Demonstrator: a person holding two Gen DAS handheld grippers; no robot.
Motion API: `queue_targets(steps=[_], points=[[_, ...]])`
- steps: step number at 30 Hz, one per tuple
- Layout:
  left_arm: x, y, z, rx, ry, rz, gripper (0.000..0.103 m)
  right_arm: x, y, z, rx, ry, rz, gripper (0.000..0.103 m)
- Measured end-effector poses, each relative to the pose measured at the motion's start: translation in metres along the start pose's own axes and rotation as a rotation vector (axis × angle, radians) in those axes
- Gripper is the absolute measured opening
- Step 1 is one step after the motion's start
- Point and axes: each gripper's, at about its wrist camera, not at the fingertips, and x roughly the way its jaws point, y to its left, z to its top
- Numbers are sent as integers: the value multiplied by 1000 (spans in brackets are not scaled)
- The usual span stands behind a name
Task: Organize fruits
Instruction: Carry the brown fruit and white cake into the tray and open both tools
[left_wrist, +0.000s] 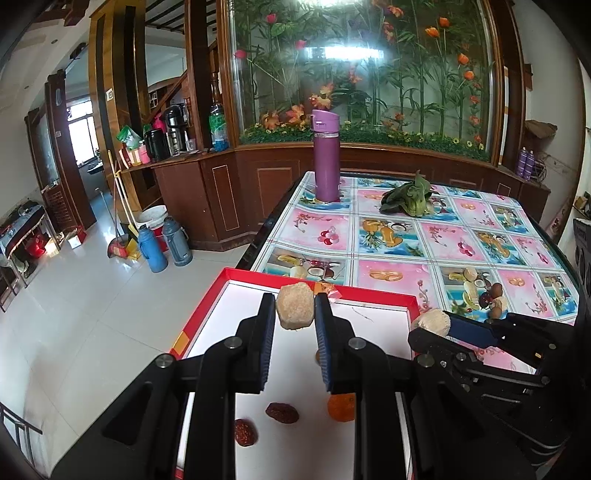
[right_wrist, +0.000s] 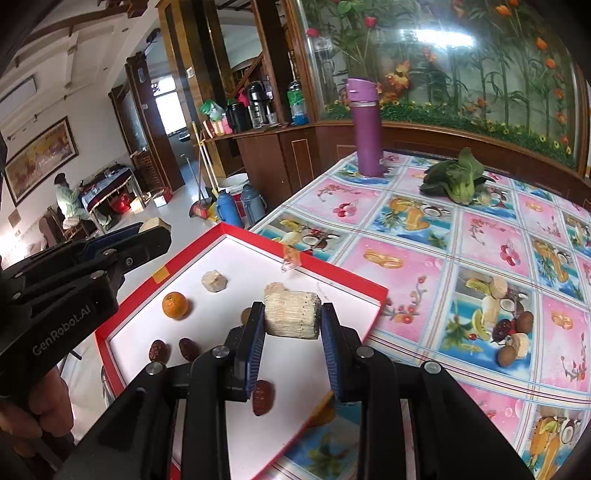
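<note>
A glass-fronted display of artificial flowers (left_wrist: 369, 74) fills the upper centre and right, above dark wood cabinetry (left_wrist: 229, 195). Pale glossy floor tiles (left_wrist: 85, 295) spread across the lower left, where two blue thermos jugs (left_wrist: 164, 243) stand. A bright window (left_wrist: 79, 136) glows at far left beyond wooden pillars (left_wrist: 110, 92).

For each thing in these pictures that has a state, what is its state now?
Left gripper: shut on a pale chunk, above the tray.
Right gripper: shut on a pale ridged chunk.
Red-rimmed tray: lying open, holding an orange and red dates.
Purple bottle: upright, lid closed.
</note>
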Motion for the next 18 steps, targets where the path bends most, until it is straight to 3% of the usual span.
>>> queue_targets(steps=[18], points=[[17,35,-17,-49,46,47,23,32,36,-8,-68,82,28,29]])
